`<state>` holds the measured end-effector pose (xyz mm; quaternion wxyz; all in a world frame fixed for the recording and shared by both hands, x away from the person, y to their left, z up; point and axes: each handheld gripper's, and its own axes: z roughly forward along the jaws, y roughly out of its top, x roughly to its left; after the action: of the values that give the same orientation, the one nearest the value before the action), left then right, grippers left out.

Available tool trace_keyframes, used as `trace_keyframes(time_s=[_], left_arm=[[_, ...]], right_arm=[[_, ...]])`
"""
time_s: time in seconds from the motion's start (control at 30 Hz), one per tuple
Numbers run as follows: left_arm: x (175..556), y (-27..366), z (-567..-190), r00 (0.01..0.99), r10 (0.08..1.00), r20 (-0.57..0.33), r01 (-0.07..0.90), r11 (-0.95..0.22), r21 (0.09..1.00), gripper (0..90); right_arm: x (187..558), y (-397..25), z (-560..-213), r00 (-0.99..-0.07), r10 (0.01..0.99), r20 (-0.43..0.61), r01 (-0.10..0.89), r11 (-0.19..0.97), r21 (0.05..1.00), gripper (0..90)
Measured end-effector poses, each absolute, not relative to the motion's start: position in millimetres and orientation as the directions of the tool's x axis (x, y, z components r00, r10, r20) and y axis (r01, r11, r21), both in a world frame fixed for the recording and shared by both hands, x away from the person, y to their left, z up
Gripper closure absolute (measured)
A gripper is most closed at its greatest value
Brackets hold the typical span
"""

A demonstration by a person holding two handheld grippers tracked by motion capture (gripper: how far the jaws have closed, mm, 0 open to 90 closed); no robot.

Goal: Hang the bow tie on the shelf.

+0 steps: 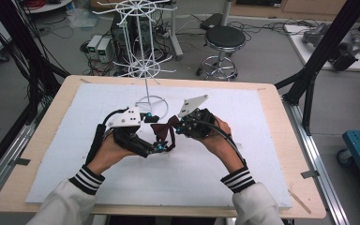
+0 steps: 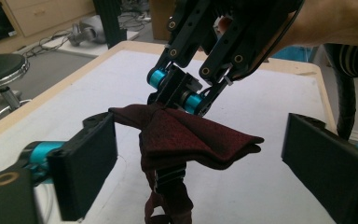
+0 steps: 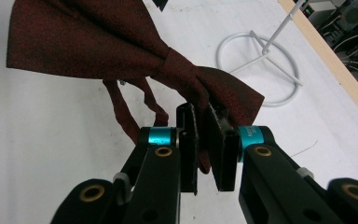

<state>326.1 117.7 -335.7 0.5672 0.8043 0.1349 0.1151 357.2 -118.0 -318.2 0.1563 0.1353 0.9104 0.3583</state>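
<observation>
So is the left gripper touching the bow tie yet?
Apart. In the left gripper view the left gripper stands open, gaps showing beside the bow tie.

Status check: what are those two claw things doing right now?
Right hand-held gripper shut on bow tie. Left hand-held gripper open around it. White wire stand behind, apart.

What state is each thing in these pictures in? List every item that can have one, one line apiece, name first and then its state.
bow tie: lifted off the table, strap dangling below.
right gripper: shut on the bow tie beside its knot.
left gripper: open, jaws wide on either side of the bow tie, not touching it.
white wire rack: upright on its ring base at the far side of the table, arms bare.
stool: upright on the floor beyond the table, seat unoccupied.
</observation>
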Motion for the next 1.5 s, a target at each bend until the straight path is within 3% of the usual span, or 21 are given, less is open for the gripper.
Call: trace_keyframes(time_s=[0.1,0.27,0.47,0.7,1.03,1.1,1.17,1.2,1.23,1.27,1.37,1.5], left_arm=[[326.9,118.6,-335.9,0.939,0.344,0.031,0.090,-0.331,0.939,23.1],[327.6,119.5,-335.9,0.938,0.346,0.014,0.106,-0.325,0.940,28.5],[327.2,122.6,-334.6,0.935,0.355,0.020,0.106,-0.332,0.937,46.6],[327.0,127.0,-331.6,0.913,0.403,0.060,0.085,-0.331,0.940,74.8],[324.9,127.2,-330.3,0.910,0.408,0.070,0.073,-0.324,0.943,78.0],[326.0,129.2,-329.7,0.909,0.411,0.068,0.077,-0.327,0.942,78.1],[326.2,129.7,-329.6,0.908,0.415,0.060,0.083,-0.317,0.945,78.2],[326.3,130.3,-329.1,0.907,0.417,0.053,0.087,-0.309,0.947,78.2],[326.7,132.0,-328.3,0.906,0.419,0.053,0.085,-0.303,0.949,78.2],[326.7,132.0,-328.3,0.906,0.419,0.053,0.085,-0.303,0.949,78.2],[328.0,135.1,-327.2,0.906,0.421,0.039,0.092,-0.286,0.954,78.2],[330.1,140.2,-325.6,0.904,0.426,0.033,0.097,-0.281,0.955,78.1]], right_arm=[[357.1,-116.8,-318.1,-0.914,0.359,-0.188,0.132,0.703,0.699,83.4],[356.0,-114.5,-317.9,-0.917,0.349,-0.194,0.120,0.704,0.700,83.4],[356.0,-115.1,-317.4,-0.916,0.350,-0.195,0.118,0.701,0.703,83.4],[354.3,-117.4,-315.4,-0.920,0.345,-0.184,0.117,0.692,0.712,83.3],[353.2,-120.4,-314.9,-0.927,0.329,-0.177,0.103,0.681,0.725,80.9],[353.1,-121.6,-315.2,-0.926,0.328,-0.188,0.088,0.670,0.737,67.8],[352.4,-122.3,-316.1,-0.915,0.351,-0.196,0.087,0.649,0.756,36.8],[352.4,-122.3,-316.1,-0.915,0.351,-0.196,0.087,0.649,0.756,36.8],[350.5,-123.1,-317.3,-0.906,0.362,-0.222,0.069,0.641,0.764,10.2],[349.3,-123.8,-318.4,-0.899,0.377,-0.221,0.069,0.622,0.780,1.6],[344.9,-131.6,-320.3,-0.894,0.420,-0.154,0.093,0.512,0.854,0.7],[339.6,-141.4,-321.1,-0.891,0.434,-0.134,0.098,0.472,0.876,0.6]])
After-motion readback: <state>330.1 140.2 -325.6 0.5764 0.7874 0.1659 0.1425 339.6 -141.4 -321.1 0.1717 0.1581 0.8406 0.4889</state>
